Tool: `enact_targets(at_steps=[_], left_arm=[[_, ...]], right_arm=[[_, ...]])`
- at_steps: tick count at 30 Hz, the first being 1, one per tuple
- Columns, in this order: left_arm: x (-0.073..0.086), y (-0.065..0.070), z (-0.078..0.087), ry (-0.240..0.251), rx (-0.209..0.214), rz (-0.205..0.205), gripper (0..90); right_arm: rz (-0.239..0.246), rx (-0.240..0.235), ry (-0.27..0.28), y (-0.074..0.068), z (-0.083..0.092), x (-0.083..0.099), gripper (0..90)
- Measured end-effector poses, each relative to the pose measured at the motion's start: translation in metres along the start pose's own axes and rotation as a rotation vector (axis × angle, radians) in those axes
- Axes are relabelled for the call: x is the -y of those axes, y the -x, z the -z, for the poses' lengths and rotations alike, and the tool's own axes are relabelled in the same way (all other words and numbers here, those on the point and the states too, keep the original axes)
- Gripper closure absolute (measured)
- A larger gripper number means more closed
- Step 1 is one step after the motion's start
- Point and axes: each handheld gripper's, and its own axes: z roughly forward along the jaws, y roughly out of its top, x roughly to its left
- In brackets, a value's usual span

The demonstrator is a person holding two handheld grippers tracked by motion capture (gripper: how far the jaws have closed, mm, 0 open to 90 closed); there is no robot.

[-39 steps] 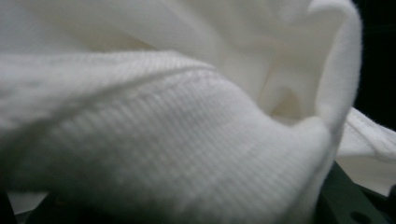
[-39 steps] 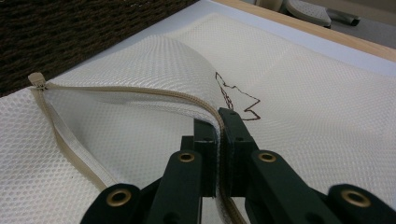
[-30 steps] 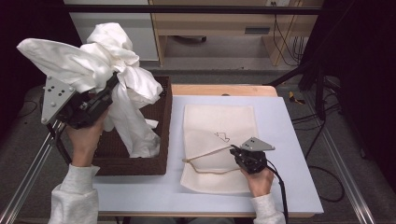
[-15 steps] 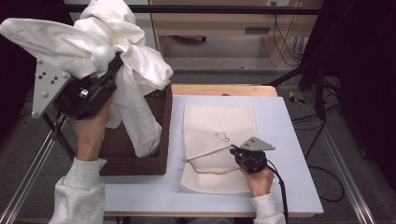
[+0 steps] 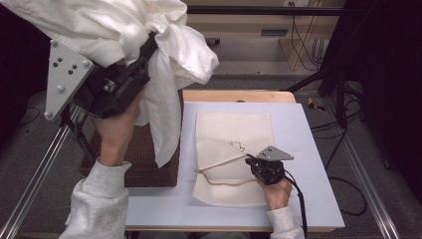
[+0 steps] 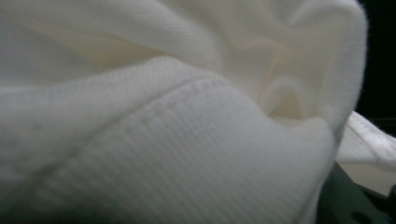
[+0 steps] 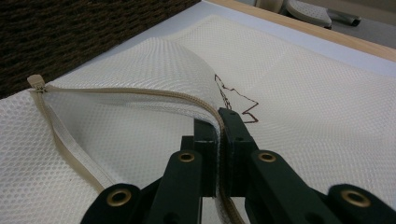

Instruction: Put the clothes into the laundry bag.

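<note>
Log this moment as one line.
left gripper: lifting crumpled white cloth garment | right gripper: clamping zipper edge of cream mesh laundry bag

We see a white garment point(image 5: 164, 45) with a fine ribbed weave and a stitched seam, bunched above a dark brown woven basket point(image 5: 144, 159) at the tabletop's left edge. The cream mesh bag point(image 5: 234, 134) carries a tan zipper point(image 7: 140, 93) and a small dark line drawing point(image 7: 238, 100). Our grippers point(image 5: 149, 47) point(image 5: 249, 160) are black with grey plates; the tabletop point(image 5: 308, 149) is pale lavender-white, edged in light wood.
</note>
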Motion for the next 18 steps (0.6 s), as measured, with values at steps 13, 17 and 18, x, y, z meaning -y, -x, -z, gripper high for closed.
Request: enact_targets(at_steps=[13,17,18], left_arm=[[-0.011,0.051,-0.023,0.015,0.111,0.045,59.7],[-0.014,0.065,-0.030,0.010,0.135,0.046,59.6],[-0.015,0.068,-0.032,0.014,0.139,0.041,59.6]], right_arm=[[-0.011,0.009,0.015,0.005,0.002,0.000,86.6],[-0.015,0.010,0.018,0.006,0.002,0.000,86.6],[-0.013,0.011,0.019,0.007,0.002,-0.001,86.6]])
